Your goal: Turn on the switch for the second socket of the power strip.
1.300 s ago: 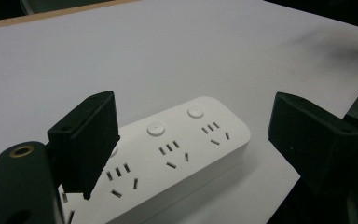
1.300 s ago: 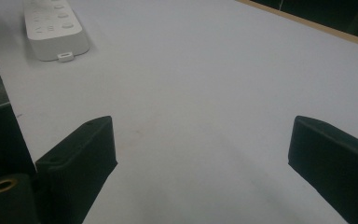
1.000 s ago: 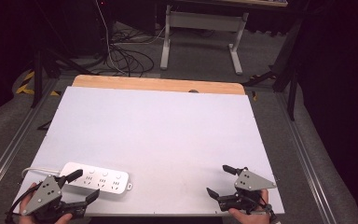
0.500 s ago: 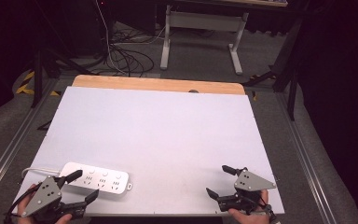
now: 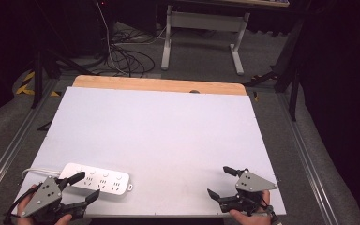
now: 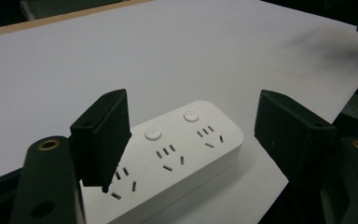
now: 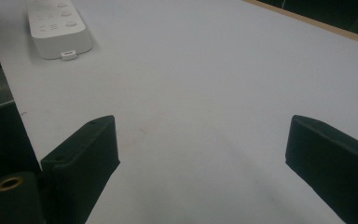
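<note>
A white power strip [image 5: 96,180] lies flat near the front left of the white table top [image 5: 159,131], its sockets and round buttons facing up [image 6: 182,140]. My left gripper [image 5: 85,187] sits at the strip's near end with one jaw on each side. The jaws have just been closing, but in the left gripper view [image 6: 193,126] a gap remains and the pads do not press on the strip. My right gripper [image 5: 218,181] rests at the front right, open with only bare table between its jaws [image 7: 205,140]. The power strip [image 7: 58,28] is far off at its upper left.
The strip's white cable [image 5: 35,171] loops off to the left by the table edge. A wooden strip [image 5: 159,85] runs along the far edge. Metal rails [image 5: 9,150] flank the table. Behind it are floor cables [image 5: 126,56] and a desk frame [image 5: 201,28].
The left gripper's jaws stand a little narrower around the power strip's end than before. Both hands and the strip have kept their places.
</note>
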